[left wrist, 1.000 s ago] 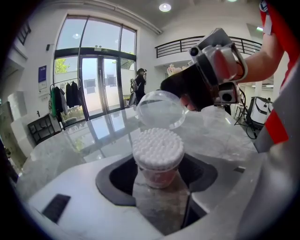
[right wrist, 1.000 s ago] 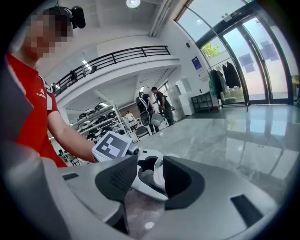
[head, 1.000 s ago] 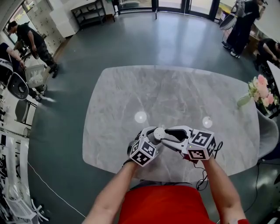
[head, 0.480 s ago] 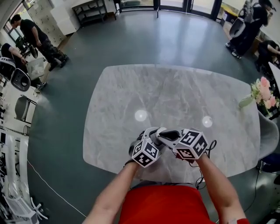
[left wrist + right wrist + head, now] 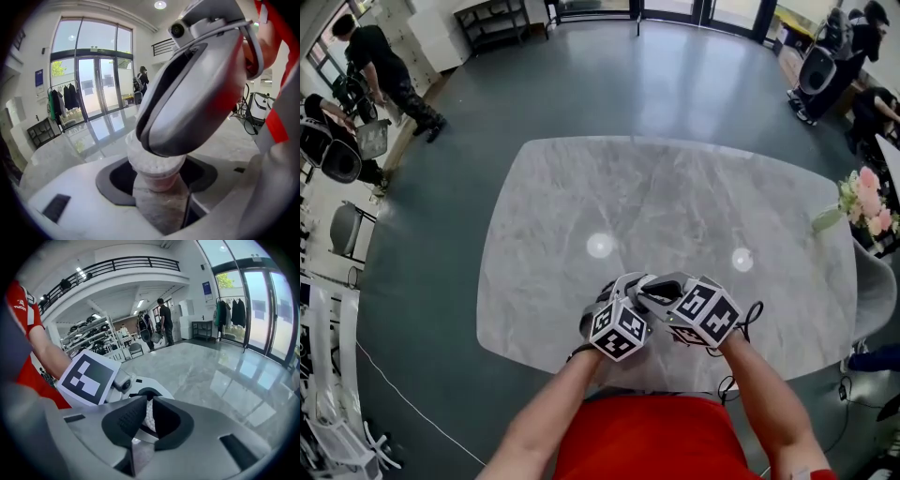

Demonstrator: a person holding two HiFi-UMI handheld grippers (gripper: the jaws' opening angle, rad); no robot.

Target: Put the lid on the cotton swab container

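Observation:
My left gripper (image 5: 626, 284) is shut on the cotton swab container (image 5: 154, 164), a clear cup packed with white swabs, and holds it upright just above the table. The container has a wider band at its top; I cannot make out a separate lid. My right gripper (image 5: 652, 292) reaches in from the right, and one of its fingers (image 5: 197, 93) covers the container's top. In the right gripper view the jaws are closing to a narrow slit, and the container's white top (image 5: 149, 414) shows between the pads. In the head view both grippers hide the container.
Both grippers hang over the near edge of a grey marble table (image 5: 675, 206). A bunch of pink flowers (image 5: 862, 197) stands at the table's right edge. People and chairs are far off on the floor beyond.
My right gripper has slid left, closer against the left gripper. The left gripper has stayed where it was.

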